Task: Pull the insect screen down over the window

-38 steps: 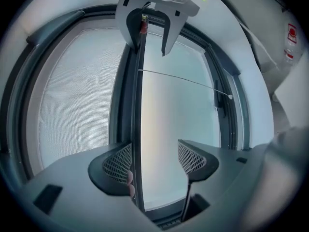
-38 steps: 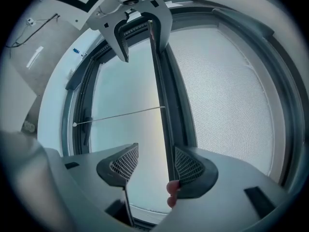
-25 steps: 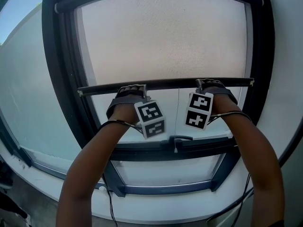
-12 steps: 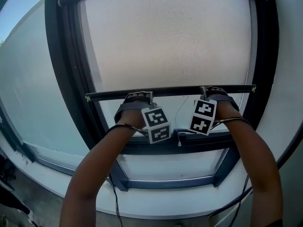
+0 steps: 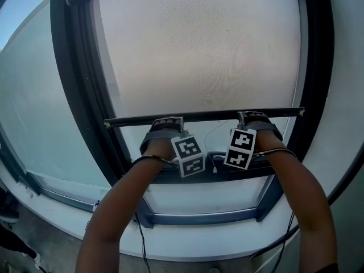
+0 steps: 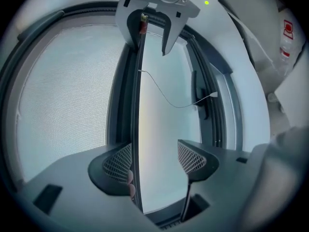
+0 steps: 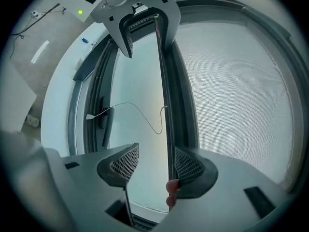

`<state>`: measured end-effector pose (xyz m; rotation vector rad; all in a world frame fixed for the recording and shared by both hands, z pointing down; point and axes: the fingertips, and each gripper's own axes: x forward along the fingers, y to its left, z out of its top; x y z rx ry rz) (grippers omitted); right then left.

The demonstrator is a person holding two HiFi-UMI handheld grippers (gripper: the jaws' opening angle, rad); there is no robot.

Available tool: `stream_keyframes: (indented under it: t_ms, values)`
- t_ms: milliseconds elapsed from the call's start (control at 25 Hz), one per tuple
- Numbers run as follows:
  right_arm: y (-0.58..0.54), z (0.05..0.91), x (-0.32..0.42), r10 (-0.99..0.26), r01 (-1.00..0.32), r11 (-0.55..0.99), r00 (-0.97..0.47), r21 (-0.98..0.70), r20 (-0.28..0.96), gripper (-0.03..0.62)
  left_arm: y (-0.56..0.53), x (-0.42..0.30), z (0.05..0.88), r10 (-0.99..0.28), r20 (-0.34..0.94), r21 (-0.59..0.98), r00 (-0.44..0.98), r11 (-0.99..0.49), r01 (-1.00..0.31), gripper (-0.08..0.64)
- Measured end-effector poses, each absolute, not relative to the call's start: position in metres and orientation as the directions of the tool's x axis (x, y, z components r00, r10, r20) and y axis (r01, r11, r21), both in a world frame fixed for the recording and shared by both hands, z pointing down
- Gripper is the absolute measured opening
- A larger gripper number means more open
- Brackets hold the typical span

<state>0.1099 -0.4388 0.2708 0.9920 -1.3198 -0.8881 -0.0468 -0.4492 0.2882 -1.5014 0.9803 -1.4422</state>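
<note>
Fingers [image 6: 118, 162] on both grippers spread, hooked over the screen bar [image 5: 203, 117]
The left gripper [image 6: 154, 159] and right gripper [image 7: 157, 164] each have one pad against the bar and the other apart. The insect screen [image 5: 199, 50] covers most of the window frame [image 5: 68, 67], with the bar just above the lower rail [image 5: 227, 174].

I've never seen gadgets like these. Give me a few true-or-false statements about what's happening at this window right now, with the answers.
1. The left gripper and the right gripper are both at the screen's bottom bar. True.
2. The screen reaches the sill. False: the bar hangs above the lower window frame.
3. The left gripper is clamped shut on the bar. False: its jaws stand apart, with the bar beside one of them.
4. A thin cord runs off the bar. True.
</note>
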Motion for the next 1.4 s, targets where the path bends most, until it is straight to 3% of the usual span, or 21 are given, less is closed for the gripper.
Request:
stream_keyframes:
  t_ms: [720,1120,1400]
  values:
    - [-0.436,0.367,0.111,-0.895,-0.033,0.435,0.092,0.9,0.436,0.235,-0.444,-0.045,0.385,-0.873,0.485,-0.874,0.054,-0.486,-0.003,0.298]
    - [-0.435,0.376,0.11,-0.88,-0.022,0.464,0.102,0.885,0.464,0.235,-0.441,-0.046,0.395,-0.85,0.523,-0.851,0.06,-0.525,-0.016,0.298]
    - [-0.433,0.44,0.113,-0.864,-0.022,0.495,0.095,0.868,0.495,0.235,-0.44,-0.044,0.458,-0.829,0.557,-0.83,0.045,-0.558,-0.005,0.298]
